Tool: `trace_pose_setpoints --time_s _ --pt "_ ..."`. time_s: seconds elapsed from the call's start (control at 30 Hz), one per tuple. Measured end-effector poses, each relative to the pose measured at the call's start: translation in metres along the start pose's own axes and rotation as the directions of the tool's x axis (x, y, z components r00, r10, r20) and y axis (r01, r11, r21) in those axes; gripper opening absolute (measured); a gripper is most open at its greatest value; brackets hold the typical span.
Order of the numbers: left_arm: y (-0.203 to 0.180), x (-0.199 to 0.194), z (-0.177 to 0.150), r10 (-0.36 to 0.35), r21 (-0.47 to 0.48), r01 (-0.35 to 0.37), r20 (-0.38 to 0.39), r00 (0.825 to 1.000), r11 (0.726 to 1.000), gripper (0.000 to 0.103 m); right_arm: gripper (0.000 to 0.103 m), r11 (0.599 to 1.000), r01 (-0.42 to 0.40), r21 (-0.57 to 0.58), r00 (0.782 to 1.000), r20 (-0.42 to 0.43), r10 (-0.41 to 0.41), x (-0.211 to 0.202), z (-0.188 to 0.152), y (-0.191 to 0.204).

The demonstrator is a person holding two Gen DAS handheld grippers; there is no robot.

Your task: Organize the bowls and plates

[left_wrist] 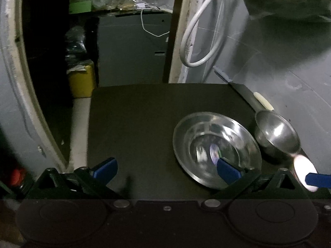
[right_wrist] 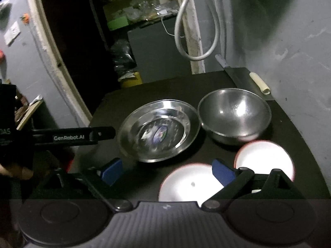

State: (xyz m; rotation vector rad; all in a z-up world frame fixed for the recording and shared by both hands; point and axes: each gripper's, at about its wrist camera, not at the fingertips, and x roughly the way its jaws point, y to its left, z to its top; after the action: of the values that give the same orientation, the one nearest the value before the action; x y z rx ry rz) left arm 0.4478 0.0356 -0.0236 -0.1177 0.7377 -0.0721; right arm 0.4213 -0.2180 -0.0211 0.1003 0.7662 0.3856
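On the black table [left_wrist: 144,124] lie a shallow steel plate [left_wrist: 215,148] and, to its right, a deep steel bowl [left_wrist: 277,134]. My left gripper [left_wrist: 167,170] is open with only bare table between its blue pads; its right pad overlaps the plate's near rim in the picture. In the right wrist view, the steel plate [right_wrist: 159,132] and steel bowl [right_wrist: 233,115] sit side by side, with two white plates [right_wrist: 186,186] [right_wrist: 264,159] nearer me. My right gripper [right_wrist: 168,171] is open above the near white plate. The left gripper's black finger [right_wrist: 82,137] reaches in from the left.
A cleaver with a pale handle [right_wrist: 259,82] lies at the table's back right against the grey wall. A white hose [right_wrist: 196,31] loops down behind the table. A yellow container [left_wrist: 81,82] stands on the floor past the left edge. A person's hand [right_wrist: 12,171] shows at far left.
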Motion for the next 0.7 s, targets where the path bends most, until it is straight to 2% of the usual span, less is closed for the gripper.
trace_pose_setpoints --time_s 0.13,0.4,0.5,0.7 --pt "0.004 0.028 0.013 -0.010 0.001 0.010 -0.024 1.000 1.000 0.102 0.087 0.999 0.016 0.028 0.999 -0.035 -0.015 0.029 0.008 -0.007" --pt "0.010 0.051 0.012 -0.049 0.003 0.049 -0.062 0.997 0.999 0.098 0.077 0.999 0.035 0.037 0.998 -0.062 -0.032 0.051 0.011 -0.007" --pt "0.009 0.055 0.011 -0.069 -0.004 0.069 -0.068 0.995 0.998 0.092 0.070 0.998 0.041 0.040 0.997 -0.068 -0.038 0.056 0.013 -0.008" --pt "0.006 0.059 0.009 -0.116 -0.016 0.115 -0.082 0.990 0.993 0.068 0.052 0.998 0.044 0.054 0.996 -0.080 -0.040 0.065 0.015 -0.011"
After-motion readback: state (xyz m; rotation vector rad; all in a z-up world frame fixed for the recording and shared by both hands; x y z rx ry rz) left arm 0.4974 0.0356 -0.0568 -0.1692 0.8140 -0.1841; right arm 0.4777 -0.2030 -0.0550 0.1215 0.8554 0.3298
